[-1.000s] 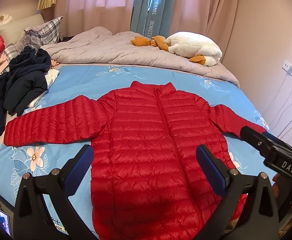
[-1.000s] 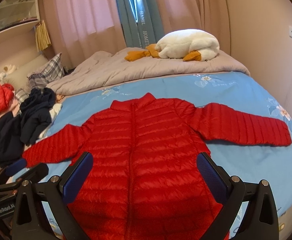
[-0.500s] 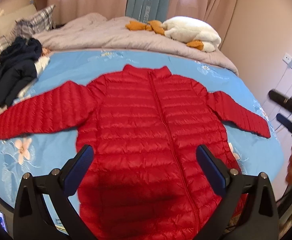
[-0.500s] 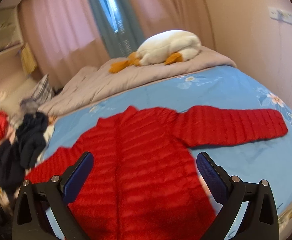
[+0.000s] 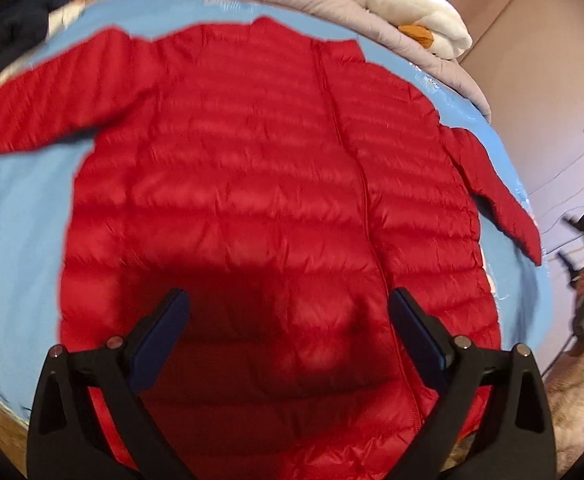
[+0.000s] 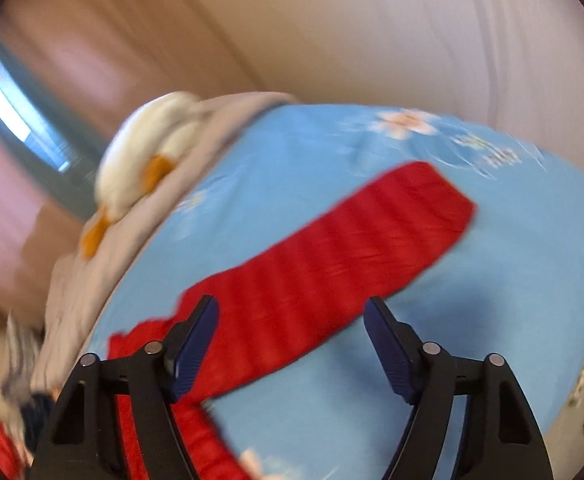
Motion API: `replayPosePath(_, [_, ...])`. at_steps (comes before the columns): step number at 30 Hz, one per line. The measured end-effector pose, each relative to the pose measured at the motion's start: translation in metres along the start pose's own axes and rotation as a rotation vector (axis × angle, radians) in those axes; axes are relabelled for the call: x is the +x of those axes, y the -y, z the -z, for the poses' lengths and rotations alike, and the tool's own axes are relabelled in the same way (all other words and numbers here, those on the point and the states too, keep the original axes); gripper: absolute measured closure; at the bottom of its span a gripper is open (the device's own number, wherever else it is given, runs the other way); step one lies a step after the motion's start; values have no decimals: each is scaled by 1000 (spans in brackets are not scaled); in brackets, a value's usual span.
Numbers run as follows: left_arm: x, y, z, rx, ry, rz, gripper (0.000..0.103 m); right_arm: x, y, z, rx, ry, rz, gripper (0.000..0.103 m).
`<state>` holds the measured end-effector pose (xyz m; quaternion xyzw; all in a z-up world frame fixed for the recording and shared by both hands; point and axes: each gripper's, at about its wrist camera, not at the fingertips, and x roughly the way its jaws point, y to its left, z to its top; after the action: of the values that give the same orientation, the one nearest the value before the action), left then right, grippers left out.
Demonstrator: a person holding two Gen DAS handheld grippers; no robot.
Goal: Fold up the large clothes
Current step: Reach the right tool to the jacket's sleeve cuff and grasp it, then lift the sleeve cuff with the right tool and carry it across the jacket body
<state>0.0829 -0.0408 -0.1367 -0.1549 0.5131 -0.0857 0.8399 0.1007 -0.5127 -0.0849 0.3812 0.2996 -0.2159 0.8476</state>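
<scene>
Jacket (image 5: 251,184): red, spread flat, front up, on blue bedsheet (image 5: 19,216).
Left gripper (image 5: 289,316): jaws wide, over the hem, holding nothing.
Right gripper (image 6: 292,320): jaws apart, above one sleeve (image 6: 332,256).

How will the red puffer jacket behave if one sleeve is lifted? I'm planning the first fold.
Probably floppy: the red puffer jacket lies limp and flat on the blue bedsheet, so its sleeve should droop from a pinch. Its quilted, puffy body suggests it is light. The shiny shell may slip between open fingers.
</scene>
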Motion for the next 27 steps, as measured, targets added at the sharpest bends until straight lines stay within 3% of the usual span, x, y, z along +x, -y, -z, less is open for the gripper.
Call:
replayPosePath(4, [4, -4, 3, -22, 7, 5, 5, 32, 37, -11, 91, -40, 69, 39])
replayPosePath(8, [8, -8, 4, -37, -5, -6, 5, 57, 63, -11, 207, -84, 44, 40])
replayPosePath(14, [11, -13, 6, -41, -4, -12, 5, 71, 66, -25, 278, -43, -13, 41])
replayPosePath(18, [12, -12, 6, -40, -6, -23, 5, 79, 62, -31, 218, -27, 67, 55])
replayPosePath(20, [12, -12, 5, -42, -4, -23, 5, 79, 55, -33, 177, -14, 100, 68])
replayPosePath(22, [10, -12, 3, -47, -3, -19, 5, 76, 54, -32, 160, -13, 94, 91])
replayPosePath(27, [-3, -16, -6, -60, 35, -30, 5, 50, 35, -37, 74, 65, 82, 96])
